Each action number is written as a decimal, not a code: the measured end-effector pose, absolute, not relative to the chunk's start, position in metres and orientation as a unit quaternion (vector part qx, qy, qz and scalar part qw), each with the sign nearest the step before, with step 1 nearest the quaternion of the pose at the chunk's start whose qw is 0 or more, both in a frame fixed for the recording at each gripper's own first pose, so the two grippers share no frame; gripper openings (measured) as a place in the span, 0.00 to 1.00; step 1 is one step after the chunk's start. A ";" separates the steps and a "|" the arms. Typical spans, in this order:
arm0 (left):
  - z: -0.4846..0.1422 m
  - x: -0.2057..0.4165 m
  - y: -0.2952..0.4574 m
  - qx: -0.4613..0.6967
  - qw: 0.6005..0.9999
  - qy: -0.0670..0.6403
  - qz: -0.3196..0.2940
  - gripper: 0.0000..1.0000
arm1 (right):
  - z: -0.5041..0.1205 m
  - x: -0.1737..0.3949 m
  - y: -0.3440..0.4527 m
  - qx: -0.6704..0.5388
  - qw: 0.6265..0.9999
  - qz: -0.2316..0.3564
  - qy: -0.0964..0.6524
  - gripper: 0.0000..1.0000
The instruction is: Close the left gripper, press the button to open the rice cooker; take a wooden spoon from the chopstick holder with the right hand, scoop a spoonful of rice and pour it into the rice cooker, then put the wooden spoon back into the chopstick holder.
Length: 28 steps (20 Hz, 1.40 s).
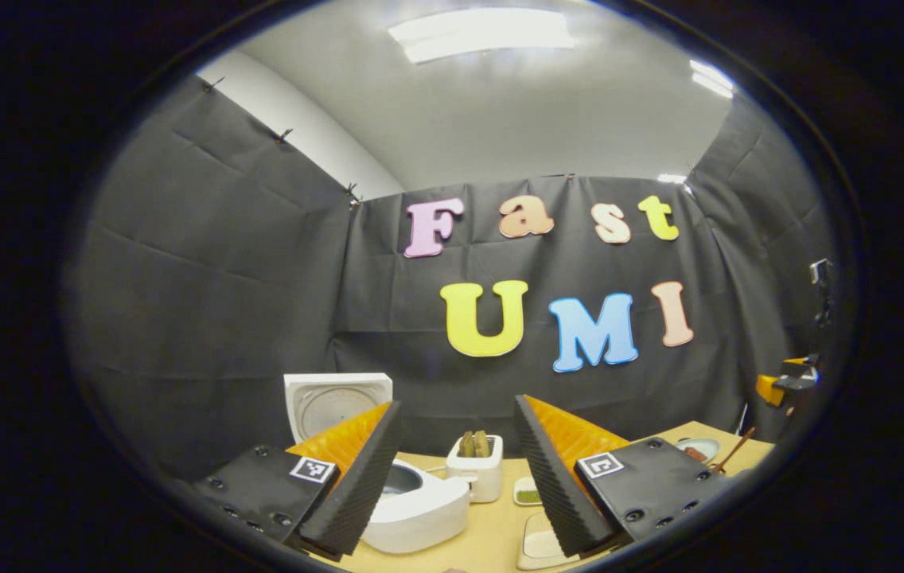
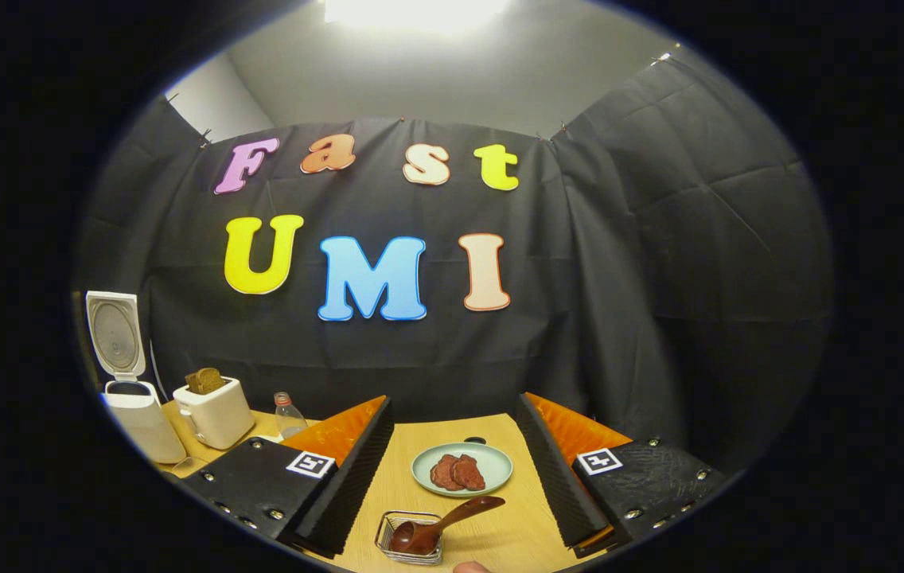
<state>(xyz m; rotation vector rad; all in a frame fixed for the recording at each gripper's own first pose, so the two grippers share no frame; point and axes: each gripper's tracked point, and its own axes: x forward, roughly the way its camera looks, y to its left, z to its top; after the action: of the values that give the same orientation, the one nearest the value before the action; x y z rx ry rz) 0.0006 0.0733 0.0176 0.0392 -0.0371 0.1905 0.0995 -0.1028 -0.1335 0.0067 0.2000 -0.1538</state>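
The white rice cooker (image 1: 420, 505) stands with its lid (image 1: 337, 402) up, just beyond my left gripper's (image 1: 458, 414) left finger; that gripper is open and holds nothing. In the right gripper view the cooker (image 2: 138, 422) sits at the far left, lid (image 2: 114, 334) raised. The wooden spoon (image 2: 440, 524) rests bowl-down in a small wire chopstick holder (image 2: 388, 545) at the table's front, its handle slanting up to the right. My right gripper (image 2: 454, 406) is open above and around it, touching nothing. The spoon handle (image 1: 734, 452) also shows at the far right of the left gripper view.
A white toaster (image 2: 215, 410) with bread stands beside the cooker, a small bottle (image 2: 286, 414) to its right. A pale green plate (image 2: 461, 469) with red slices lies behind the holder. A small green-filled dish (image 1: 529, 495) and a pale dish (image 1: 538, 545) lie near my left gripper.
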 end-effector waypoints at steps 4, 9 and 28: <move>0.024 -0.009 0.059 0.028 0.995 -0.020 0.093 0.95 | -0.178 0.108 -0.109 0.025 0.986 -0.075 0.144 0.95; 0.021 -0.018 0.051 0.036 0.995 -0.009 0.098 0.91 | -0.235 0.112 -0.120 0.065 0.971 -0.090 0.211 0.95; 0.025 -0.031 0.060 0.060 0.991 -0.002 0.121 0.91 | -0.328 0.082 -0.078 0.197 0.912 -0.051 0.357 0.48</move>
<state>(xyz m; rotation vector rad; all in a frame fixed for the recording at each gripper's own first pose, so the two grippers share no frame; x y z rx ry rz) -0.0312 0.0595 0.0248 0.1206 -0.0045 0.2420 0.0822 -0.0783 -0.3282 0.4052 0.7353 -0.1042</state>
